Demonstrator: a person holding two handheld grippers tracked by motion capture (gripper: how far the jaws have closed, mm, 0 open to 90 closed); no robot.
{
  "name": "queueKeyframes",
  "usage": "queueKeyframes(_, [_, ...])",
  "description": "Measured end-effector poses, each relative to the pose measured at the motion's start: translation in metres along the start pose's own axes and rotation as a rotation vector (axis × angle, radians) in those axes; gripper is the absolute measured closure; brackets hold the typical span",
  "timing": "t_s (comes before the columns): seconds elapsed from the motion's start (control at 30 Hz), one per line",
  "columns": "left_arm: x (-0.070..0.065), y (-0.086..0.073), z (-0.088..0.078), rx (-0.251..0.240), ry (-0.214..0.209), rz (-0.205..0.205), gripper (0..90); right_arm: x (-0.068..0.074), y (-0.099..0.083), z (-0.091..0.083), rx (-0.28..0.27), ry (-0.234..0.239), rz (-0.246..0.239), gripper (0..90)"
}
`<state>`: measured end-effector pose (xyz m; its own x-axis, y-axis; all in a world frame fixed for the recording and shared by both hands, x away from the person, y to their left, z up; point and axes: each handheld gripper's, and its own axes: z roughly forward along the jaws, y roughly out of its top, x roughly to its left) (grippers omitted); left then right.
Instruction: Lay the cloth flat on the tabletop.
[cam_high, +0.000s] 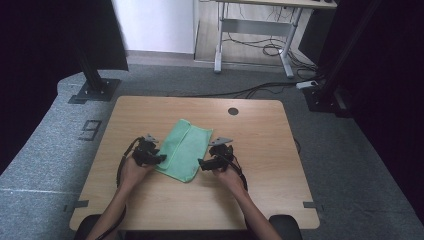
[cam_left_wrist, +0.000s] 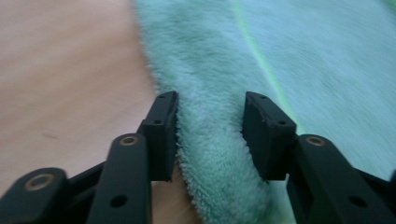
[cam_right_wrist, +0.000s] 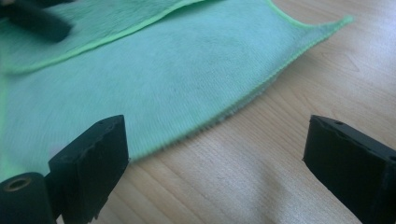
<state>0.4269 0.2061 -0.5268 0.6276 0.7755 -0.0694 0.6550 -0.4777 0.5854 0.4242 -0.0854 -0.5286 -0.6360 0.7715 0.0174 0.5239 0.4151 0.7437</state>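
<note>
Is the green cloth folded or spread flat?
Folded: the green cloth lies doubled on the table, an upper layer's hemmed edge crossing it.

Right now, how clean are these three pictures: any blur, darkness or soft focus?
High view: sharp at the wooden table, dark at both side edges. Left gripper view: the folded green fleece cloth is smeared and soft. Right gripper view: the wood grain is crisp, the cloth's far edge blurred.

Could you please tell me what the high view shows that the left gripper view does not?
High view: both hands, the right gripper open beside the cloth's right edge, the whole table, the carpet and a desk beyond. Left gripper view: the left gripper straddling the cloth's fluffy folded edge, pads apart from it. Both: the green cloth on the wooden table.
</note>
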Motion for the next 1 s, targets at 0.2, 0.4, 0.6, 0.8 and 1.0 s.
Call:
queueKeyframes(0.2, [-0.014, 0.032, -0.012, -0.067, 0.012, 0.047, 48.7, -0.007, -0.008, 0.013, 0.029, -0.029, 0.013, 6.0])
queueKeyframes(0.4, [-0.021, 0.064, 0.020, -0.012, 0.086, 0.112, 50.2, -0.009, -0.016, 0.019, 0.025, -0.039, 0.011, 4.5])
queueKeyframes(0.6, [-0.018, 0.067, 0.049, 0.031, 0.131, 0.102, 59.5, -0.010, -0.018, 0.017, 0.017, -0.047, -0.004, 4.6])
queueKeyframes(0.8, [-0.014, 0.064, 0.045, 0.002, 0.062, 0.062, 85.6, -0.013, -0.021, 0.016, 0.020, -0.045, 0.024, 4.6])
queueKeyframes(1.0, [-0.008, 0.063, 0.026, -0.064, 0.058, 0.029, 86.5, -0.020, -0.023, 0.011, 0.032, -0.071, 0.025, 5.1])
